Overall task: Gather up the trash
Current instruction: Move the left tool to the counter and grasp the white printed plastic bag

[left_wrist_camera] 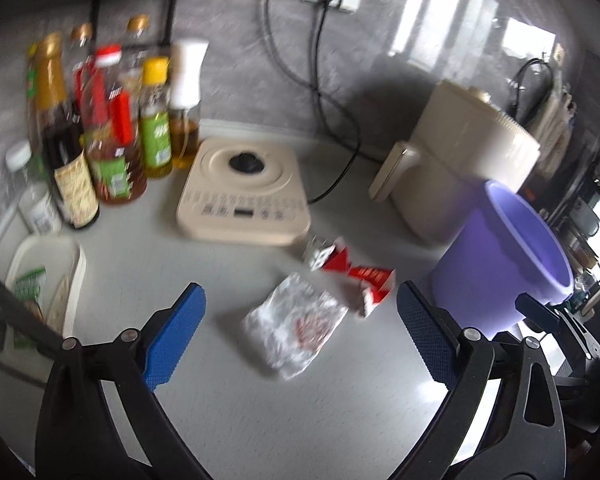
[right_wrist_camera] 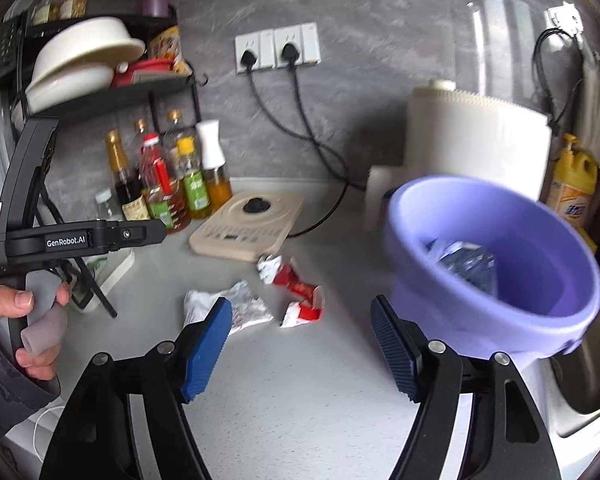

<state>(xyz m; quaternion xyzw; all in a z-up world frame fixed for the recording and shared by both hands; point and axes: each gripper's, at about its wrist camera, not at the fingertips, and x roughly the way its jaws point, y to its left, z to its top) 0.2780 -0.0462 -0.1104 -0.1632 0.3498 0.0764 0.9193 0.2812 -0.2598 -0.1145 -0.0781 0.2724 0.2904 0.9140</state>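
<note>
Hovering: both grippers above tabletop [left_wrist_camera: 260, 420], nothing gripped.
L gripper [left_wrist_camera: 300, 332]: jaws spread wide, straddling the white wrapper [left_wrist_camera: 296, 326] from above; prob. lined up for next pick.
R gripper [right_wrist_camera: 302, 344]: jaws spread, empty, near purple bin [right_wrist_camera: 496, 280] at right.
Bin: tilted, mouth toward trash, likely to ease dropping; looks lifted, how it's held cannot tell. Crumpled clear plastic [right_wrist_camera: 464, 264] already inside.
Trash left: white wrapper, crumpled, flat-ish, red print; torn red/white pack [left_wrist_camera: 356, 276] in bits just beyond it, near side of cream hob [left_wrist_camera: 244, 196].
Far left: sauce bottles [left_wrist_camera: 100, 132], not trash.
Progress: partway, est.
</note>
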